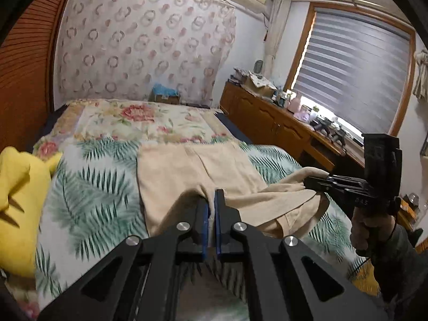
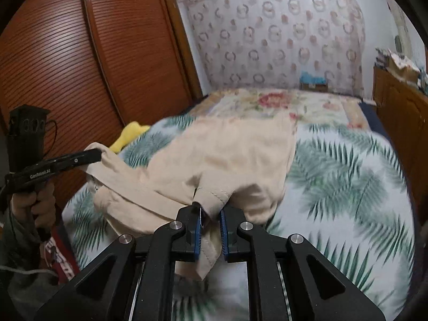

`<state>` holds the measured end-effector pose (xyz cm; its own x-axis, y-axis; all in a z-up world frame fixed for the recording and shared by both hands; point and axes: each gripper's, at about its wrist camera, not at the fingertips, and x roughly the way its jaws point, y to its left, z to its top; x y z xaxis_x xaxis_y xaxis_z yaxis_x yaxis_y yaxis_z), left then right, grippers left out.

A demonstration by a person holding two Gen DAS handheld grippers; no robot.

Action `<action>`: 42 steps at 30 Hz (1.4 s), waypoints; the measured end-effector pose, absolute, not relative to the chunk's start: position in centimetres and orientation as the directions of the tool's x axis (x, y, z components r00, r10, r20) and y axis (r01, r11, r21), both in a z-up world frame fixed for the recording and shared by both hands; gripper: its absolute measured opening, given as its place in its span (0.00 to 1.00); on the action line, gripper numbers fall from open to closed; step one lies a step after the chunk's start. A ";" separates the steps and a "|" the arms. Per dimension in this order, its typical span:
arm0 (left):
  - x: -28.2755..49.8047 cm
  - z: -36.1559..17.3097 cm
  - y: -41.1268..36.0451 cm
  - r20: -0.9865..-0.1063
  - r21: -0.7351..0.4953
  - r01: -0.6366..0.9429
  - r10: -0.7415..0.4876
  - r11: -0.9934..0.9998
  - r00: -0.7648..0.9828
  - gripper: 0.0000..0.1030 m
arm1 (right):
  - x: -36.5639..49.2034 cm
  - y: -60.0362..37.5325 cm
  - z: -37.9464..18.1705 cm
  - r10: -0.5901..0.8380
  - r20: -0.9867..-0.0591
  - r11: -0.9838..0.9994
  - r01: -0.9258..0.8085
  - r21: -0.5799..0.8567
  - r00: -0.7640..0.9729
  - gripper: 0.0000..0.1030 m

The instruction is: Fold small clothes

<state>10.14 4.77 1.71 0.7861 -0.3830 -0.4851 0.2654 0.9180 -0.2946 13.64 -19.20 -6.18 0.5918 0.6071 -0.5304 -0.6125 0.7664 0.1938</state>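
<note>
A pair of beige shorts (image 1: 198,171) lies on the bed (image 1: 88,187), on a sheet printed with green palm leaves; the far part of the shorts lies flat on the sheet, while the near edge is lifted off it at two places.

The left hand-held gripper (image 1: 211,208) is closed on the near edge of the shorts — its blue pads (image 1: 217,224) pinch a thin fold of the cloth with almost no gap between them; in the right wrist view the same gripper (image 2: 97,155) appears at the left, clamped on a corner of the waistband, with the person's hand (image 2: 34,206) round its handle.

The right hand-held gripper (image 2: 211,214) is closed on another part of the near edge; a thicker, seamed fold of beige cloth sits between its blue pads (image 2: 198,234) and hangs down below them; in the left wrist view this gripper (image 1: 307,180) reaches in from the right, gripping the raised corner of the shorts.

A yellow cloth (image 1: 18,195) lies at the left edge of the bed, apart from the shorts; a floral blanket (image 1: 139,117) covers the far half of the bed; a wooden cabinet (image 1: 267,123) stands to the right under the window.
</note>
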 end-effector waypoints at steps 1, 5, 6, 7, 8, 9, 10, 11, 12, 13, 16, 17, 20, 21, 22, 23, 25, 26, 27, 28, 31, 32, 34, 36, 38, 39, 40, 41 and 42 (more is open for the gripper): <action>11.0 1.9 4.9 -0.485 -0.290 0.261 -0.376 0.921 0.789 0.01 | 14.5 -19.0 -5.6 0.606 -0.528 0.767 -0.613 0.190 0.595 0.08; 15.4 2.4 5.6 -0.486 -0.274 0.240 -0.350 0.931 0.801 0.01 | 18.2 -18.2 -3.8 0.603 -0.526 0.765 -0.622 0.166 0.600 0.08; 16.2 2.4 5.8 -0.488 -0.271 0.237 -0.346 0.933 0.802 0.01 | 19.0 -18.0 -3.6 0.599 -0.528 0.766 -0.622 0.160 0.602 0.08; 17.5 2.3 6.0 -0.494 -0.266 0.231 -0.338 0.936 0.801 0.01 | 20.2 -17.7 -3.4 0.595 -0.532 0.767 -0.623 0.154 0.602 0.08; 18.3 2.2 6.1 -0.499 -0.265 0.226 -0.334 0.937 0.800 0.01 | 21.0 -17.5 -3.5 0.594 -0.535 0.767 -0.624 0.151 0.601 0.08; 19.4 2.1 6.3 -0.505 -0.265 0.222 -0.331 0.938 0.797 0.01 | 22.2 -17.1 -3.5 0.592 -0.541 0.767 -0.625 0.148 0.598 0.08; 20.3 1.8 6.5 -0.512 -0.266 0.219 -0.330 0.939 0.793 0.01 | 23.5 -16.9 -3.6 0.590 -0.548 0.766 -0.625 0.147 0.594 0.08; 21.4 1.5 6.7 -0.520 -0.263 0.216 -0.327 0.940 0.789 0.01 | 24.2 -16.7 -3.7 0.588 -0.553 0.767 -0.625 0.148 0.591 0.08; 21.9 1.4 6.8 -0.524 -0.261 0.214 -0.325 0.941 0.787 0.01 | 25.3 -16.4 -3.9 0.585 -0.561 0.768 -0.623 0.149 0.586 0.08; 22.5 1.1 6.9 -0.530 -0.260 0.214 -0.325 0.942 0.783 0.01 | 26.1 -16.2 -4.1 0.582 -0.567 0.768 -0.622 0.150 0.583 0.08; 24.6 -0.2 7.1 -0.556 -0.266 0.208 -0.326 0.941 0.765 0.01 | 28.4 -15.8 -4.8 0.578 -0.582 0.770 -0.620 0.154 0.573 0.08; 25.0 -0.6 7.2 -0.563 -0.266 0.206 -0.325 0.942 0.760 0.01 | 29.0 -15.8 -5.1 0.576 -0.585 0.770 -0.619 0.154 0.571 0.08; 26.1 -1.7 7.1 -0.586 -0.254 0.199 -0.314 0.947 0.747 0.01 | 30.6 -15.7 -6.2 0.575 -0.603 0.772 -0.611 0.176 0.553 0.09; 26.4 -2.0 6.9 -0.600 -0.238 0.188 -0.296 0.953 0.743 0.01 | 30.8 -15.6 -6.5 0.574 -0.607 0.772 -0.609 0.179 0.549 0.09; 26.6 -2.3 6.8 -0.609 -0.225 0.180 -0.283 0.957 0.741 0.01 | 31.0 -15.6 -6.7 0.574 -0.611 0.772 -0.610 0.180 0.546 0.09; 26.7 -2.6 6.7 -0.612 -0.222 0.180 -0.280 0.958 0.739 0.01 | 31.2 -15.6 -7.0 0.570 -0.616 0.773 -0.609 0.178 0.544 0.09; 26.8 -3.1 6.4 -0.621 -0.212 0.174 -0.270 0.962 0.736 0.01 | 31.5 -15.3 -7.4 0.564 -0.623 0.776 -0.606 0.176 0.542 0.09; 26.8 -3.3 6.4 -0.622 -0.209 0.176 -0.270 0.962 0.735 0.01 | 31.6 -15.3 -7.6 0.564 -0.625 0.776 -0.606 0.177 0.540 0.09; 26.9 -3.3 6.4 -0.624 -0.211 0.176 -0.271 0.962 0.733 0.01 | 31.7 -15.1 -7.7 0.561 -0.626 0.777 -0.605 0.174 0.541 0.09; 26.9 -3.4 6.4 -0.625 -0.212 0.177 -0.272 0.961 0.732 0.01 | 31.8 -15.0 -7.8 0.558 -0.627 0.778 -0.605 0.169 0.543 0.09; 26.8 -3.5 6.4 -0.622 -0.213 0.180 -0.276 0.960 0.733 0.01 | 32.0 -14.7 -8.4 0.544 -0.637 0.782 -0.604 0.151 0.546 0.09; 26.8 -3.6 6.3 -0.621 -0.214 0.181 -0.277 0.960 0.734 0.01 | 31.9 -14.6 -8.5 0.541 -0.640 0.783 -0.604 0.147 0.546 0.12; 26.8 -3.7 6.3 -0.622 -0.213 0.180 -0.276 0.960 0.733 0.01 | 32.0 -14.5 -8.5 0.534 -0.646 0.787 -0.600 0.143 0.546 0.13; 27.0 -3.7 6.5 -0.623 -0.216 0.178 -0.276 0.960 0.732 0.01 | 32.0 -14.6 -8.2 0.527 -0.649 0.793 -0.592 0.144 0.548 0.17; 27.1 -3.8 6.6 -0.625 -0.219 0.171 -0.273 0.960 0.731 0.01 | 31.7 -15.0 -7.4 0.528 -0.640 0.798 -0.584 0.149 0.558 0.35; 27.1 -3.9 6.7 -0.625 -0.224 0.167 -0.273 0.960 0.731 0.01 | 31.5 -15.2 -6.9 0.525 -0.633 0.803 -0.578 0.146 0.569 0.42; 27.1 -3.9 6.7 -0.626 -0.229 0.163 -0.274 0.960 0.730 0.01 | 31.5 -15.4 -6.7 0.519 -0.629 0.808 -0.572 0.141 0.579 0.51; 27.2 -4.0 6.8 -0.628 -0.235 0.158 -0.274 0.959 0.729 0.02 | 31.3 -15.8 -6.2 0.511 -0.623 0.816 -0.563 0.133 0.592 0.51; 27.3 -4.1 6.9 -0.631 -0.236 0.153 -0.271 0.960 0.727 0.03 | 31.1 -16.2 -5.8 0.501 -0.624 0.820 -0.559 0.120 0.600 0.51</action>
<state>27.27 6.91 -4.11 0.7267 -0.2710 -0.6312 0.1529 0.9596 -0.2361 31.09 -16.20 -5.83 0.6002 0.5007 -0.6238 -0.5591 0.8203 0.1205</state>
